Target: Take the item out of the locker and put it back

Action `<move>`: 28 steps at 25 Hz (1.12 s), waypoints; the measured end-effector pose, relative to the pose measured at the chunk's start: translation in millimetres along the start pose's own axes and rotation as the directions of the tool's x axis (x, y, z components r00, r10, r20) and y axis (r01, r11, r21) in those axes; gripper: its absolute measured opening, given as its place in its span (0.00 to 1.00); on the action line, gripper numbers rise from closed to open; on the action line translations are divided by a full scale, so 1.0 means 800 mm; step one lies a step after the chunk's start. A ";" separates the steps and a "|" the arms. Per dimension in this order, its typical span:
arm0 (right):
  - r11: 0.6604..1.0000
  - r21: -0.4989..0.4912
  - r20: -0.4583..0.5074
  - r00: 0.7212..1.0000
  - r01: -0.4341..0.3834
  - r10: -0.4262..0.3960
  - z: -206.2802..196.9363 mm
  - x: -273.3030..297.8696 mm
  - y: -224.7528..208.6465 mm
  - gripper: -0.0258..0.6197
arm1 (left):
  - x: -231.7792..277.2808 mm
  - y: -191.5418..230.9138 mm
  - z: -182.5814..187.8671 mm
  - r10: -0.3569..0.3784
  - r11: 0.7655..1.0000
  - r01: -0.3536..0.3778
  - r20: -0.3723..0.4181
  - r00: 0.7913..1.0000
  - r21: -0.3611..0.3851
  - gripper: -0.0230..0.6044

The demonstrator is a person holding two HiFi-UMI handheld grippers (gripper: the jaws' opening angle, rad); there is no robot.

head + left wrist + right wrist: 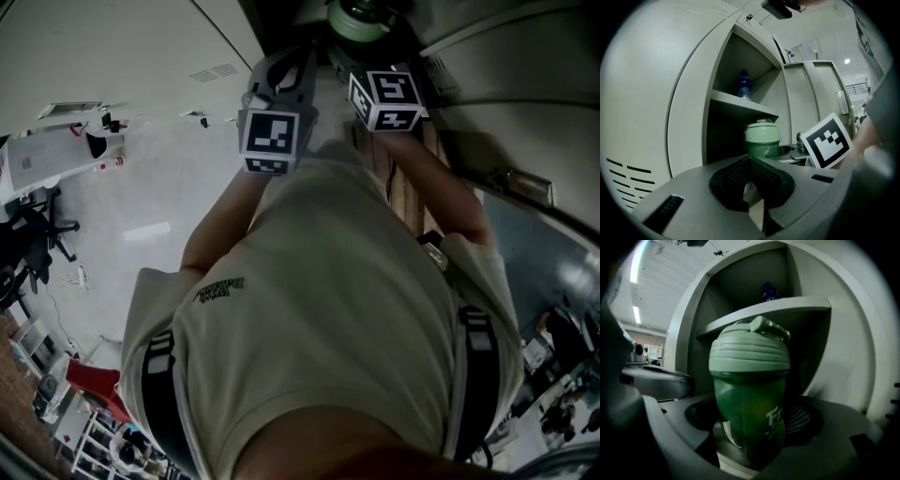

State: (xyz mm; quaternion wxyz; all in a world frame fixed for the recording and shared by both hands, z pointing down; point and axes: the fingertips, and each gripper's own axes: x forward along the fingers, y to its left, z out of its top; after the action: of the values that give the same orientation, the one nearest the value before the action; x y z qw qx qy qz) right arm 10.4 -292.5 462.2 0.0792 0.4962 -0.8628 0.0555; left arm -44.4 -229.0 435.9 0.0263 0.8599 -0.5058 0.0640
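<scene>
A green shaker bottle (750, 394) with a pale green lid stands upright between the jaws of my right gripper (752, 427), which is shut on it. In the left gripper view the green bottle (762, 139) is at the mouth of the open locker's lower compartment, under the shelf (740, 103). In the head view only the bottle's lid (361, 19) shows at the top edge, just past my right gripper (364, 45). My left gripper (749, 161) is beside it to the left, its pads together and holding nothing.
A blue-capped water bottle (744, 86) stands on the locker's upper shelf. The open locker door (656, 93) is to the left of the opening. The person's torso (337, 309) fills the middle of the head view; an office chair (37, 234) and clutter are far left.
</scene>
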 end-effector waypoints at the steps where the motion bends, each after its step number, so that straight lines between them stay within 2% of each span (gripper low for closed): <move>1: 1.000 -0.009 0.010 1.000 -0.004 0.004 0.004 -0.005 0.001 0.66 | -0.002 -0.002 0.002 0.000 1.000 0.000 0.001 1.000 0.000 0.06; 7: 1.000 -0.006 0.039 0.999 -0.030 0.031 0.030 -0.035 0.014 0.66 | -0.016 -0.013 0.022 0.001 1.000 -0.001 0.013 1.000 0.004 0.06; 12: 0.998 -0.001 0.051 0.997 -0.055 0.055 0.073 -0.093 0.008 0.66 | -0.034 -0.048 0.072 0.010 1.000 -0.011 0.029 1.000 0.006 0.06; 22: 0.994 0.014 0.104 0.989 -0.111 0.109 0.142 -0.142 0.037 0.67 | -0.076 -0.032 0.137 0.036 0.999 -0.036 0.091 0.995 0.004 0.06; 28: 0.990 -0.025 0.120 0.983 -0.141 0.142 0.164 -0.182 0.046 0.67 | -0.101 -0.045 0.167 0.033 0.999 -0.034 0.120 0.992 0.007 0.06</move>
State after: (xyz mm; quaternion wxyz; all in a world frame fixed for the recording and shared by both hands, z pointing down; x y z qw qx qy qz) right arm 40.1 -173.5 304.6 0.0266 0.4354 -0.8995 0.0239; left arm -40.7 -156.4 292.9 -0.0089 0.8538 -0.5203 0.0147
